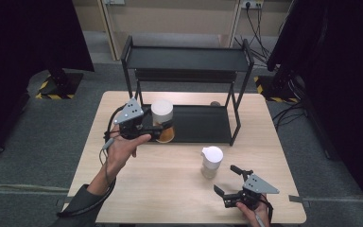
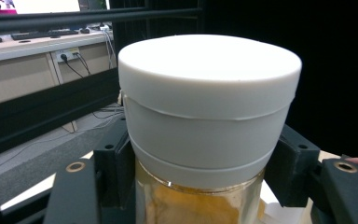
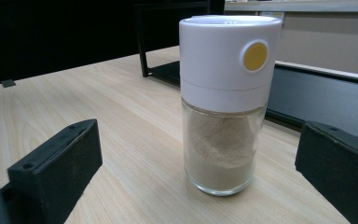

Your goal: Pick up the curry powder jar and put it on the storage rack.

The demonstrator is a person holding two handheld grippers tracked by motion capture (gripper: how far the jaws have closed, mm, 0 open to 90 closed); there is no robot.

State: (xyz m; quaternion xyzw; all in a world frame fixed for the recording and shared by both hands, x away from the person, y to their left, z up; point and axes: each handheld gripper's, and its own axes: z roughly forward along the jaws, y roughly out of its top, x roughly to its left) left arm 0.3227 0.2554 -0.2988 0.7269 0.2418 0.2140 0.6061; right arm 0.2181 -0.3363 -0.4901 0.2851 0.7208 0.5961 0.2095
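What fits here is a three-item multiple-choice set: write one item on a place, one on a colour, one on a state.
1. Where does the pale-powder shaker stand?
A. on the bare tabletop
B. on the rack's top shelf
C. on the floor

2. What colour is the round button on its cap?
A. red
B. yellow
C. blue

3. What is the left gripper doing?
A. hanging open
B. lying on the table
C. clamping the orange-powder jar

Answers: A, wood surrounds its base; B, a yellow disc shows; C, both jaws press the jar's sides.
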